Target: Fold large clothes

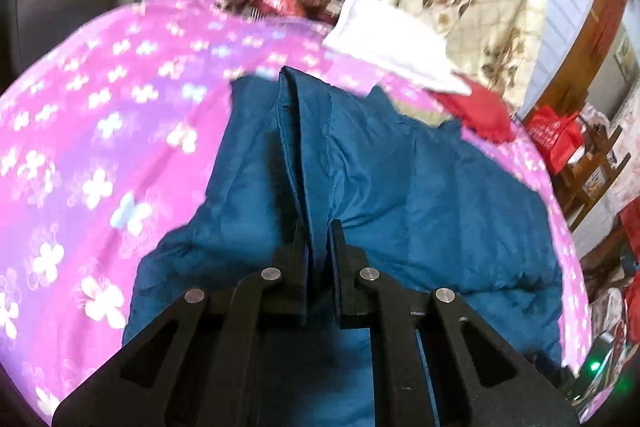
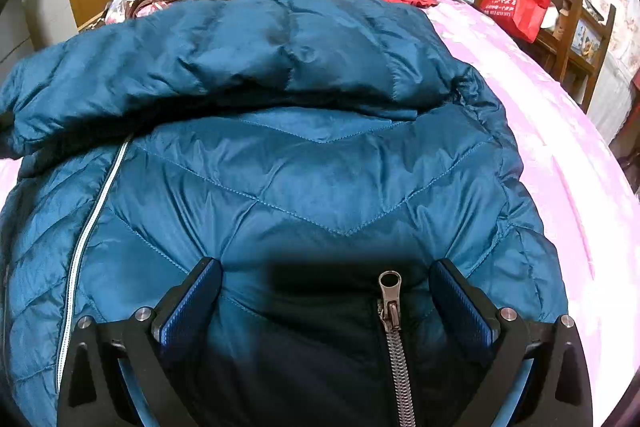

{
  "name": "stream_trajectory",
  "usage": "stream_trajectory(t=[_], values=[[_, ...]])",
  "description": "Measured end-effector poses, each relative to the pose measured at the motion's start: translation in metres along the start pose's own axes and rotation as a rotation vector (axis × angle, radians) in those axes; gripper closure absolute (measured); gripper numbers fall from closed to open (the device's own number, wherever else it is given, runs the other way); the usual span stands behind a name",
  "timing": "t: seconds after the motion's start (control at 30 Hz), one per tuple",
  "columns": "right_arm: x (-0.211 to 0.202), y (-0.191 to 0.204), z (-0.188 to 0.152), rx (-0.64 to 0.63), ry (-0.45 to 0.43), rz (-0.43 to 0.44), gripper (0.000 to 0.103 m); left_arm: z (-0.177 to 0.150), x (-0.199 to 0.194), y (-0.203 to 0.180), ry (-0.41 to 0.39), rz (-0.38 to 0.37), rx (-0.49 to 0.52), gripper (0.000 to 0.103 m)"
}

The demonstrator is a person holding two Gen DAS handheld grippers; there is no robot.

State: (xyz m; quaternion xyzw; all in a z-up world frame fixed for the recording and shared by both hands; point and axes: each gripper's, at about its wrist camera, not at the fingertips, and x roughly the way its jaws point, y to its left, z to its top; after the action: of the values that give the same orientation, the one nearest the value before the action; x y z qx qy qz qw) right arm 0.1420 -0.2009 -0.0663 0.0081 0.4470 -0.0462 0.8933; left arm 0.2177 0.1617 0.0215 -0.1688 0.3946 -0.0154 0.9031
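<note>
- The pink flowered bedspread (image 1: 100,131) serves as the folding surface; it runs out to the left and beyond the left jaws, giving a broad flat bed for a bulky garment.
- The teal down jacket (image 2: 320,187) lies spread on it, filling the space ahead of and beneath both pairs of jaws. Its hood or collar roll (image 2: 240,47) sits beyond the right jaws, so the body probably lies lengthwise for folding.
- The left gripper (image 1: 318,239) has its jaws pinched together on a ridge of the jacket's fabric (image 1: 308,147), which rises from between them and runs away ahead. I judge this a grip for carrying a flap or sleeve across.
- The right gripper (image 2: 326,279) hangs over the jacket with jaws wide apart, nothing pressed between them, likely waiting to steady or take the cloth.
- The metal zipper pull (image 2: 390,291) sits between the right jaws, nearer the right one, marking the front closure.
</note>
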Motion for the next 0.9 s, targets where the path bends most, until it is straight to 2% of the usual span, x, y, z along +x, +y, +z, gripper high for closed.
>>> stream_trajectory(t=[0.1, 0.17, 0.23, 0.33, 0.43, 0.57, 0.63, 0.7, 0.77, 0.83, 0.9], values=[[0.0, 0.0, -0.001, 0.003, -0.001, 0.004, 0.0, -0.012, 0.007, 0.009, 0.047, -0.031, -0.007, 0.092], [0.0, -0.002, -0.001, 0.007, -0.001, 0.01, 0.0, -0.014, 0.006, 0.019, 0.05, -0.038, -0.043, 0.081], [0.0, -0.003, -0.001, 0.009, 0.0, 0.014, 0.0, -0.014, -0.003, 0.036, 0.014, -0.018, -0.085, 0.059], [0.001, -0.005, 0.0, 0.012, 0.002, 0.018, 0.0, -0.011, -0.02, 0.061, -0.049, 0.054, -0.144, 0.058], [0.001, -0.007, 0.001, 0.02, 0.006, 0.028, 0.0, -0.004, -0.027, 0.067, -0.085, 0.104, -0.152, 0.058], [-0.002, -0.009, 0.003, 0.022, 0.017, 0.034, 0.0, 0.007, -0.024, 0.031, -0.128, 0.135, -0.028, 0.058], [-0.017, -0.014, 0.011, 0.041, -0.047, 0.056, 0.006, 0.015, -0.015, 0.002, -0.13, 0.117, 0.071, 0.058], [-0.038, -0.019, 0.03, 0.04, -0.147, 0.06, 0.005, 0.023, -0.002, -0.015, -0.143, 0.14, 0.142, 0.058], [-0.05, -0.018, 0.063, -0.007, -0.196, 0.096, 0.005, 0.029, 0.011, -0.024, -0.139, 0.176, 0.176, 0.058], [-0.054, -0.016, 0.095, -0.047, -0.23, 0.113, 0.008, 0.034, 0.035, -0.028, -0.091, 0.198, 0.2, 0.058], [-0.041, -0.014, 0.127, -0.123, -0.24, 0.184, 0.008, 0.034, 0.055, -0.025, -0.036, 0.212, 0.203, 0.058]])
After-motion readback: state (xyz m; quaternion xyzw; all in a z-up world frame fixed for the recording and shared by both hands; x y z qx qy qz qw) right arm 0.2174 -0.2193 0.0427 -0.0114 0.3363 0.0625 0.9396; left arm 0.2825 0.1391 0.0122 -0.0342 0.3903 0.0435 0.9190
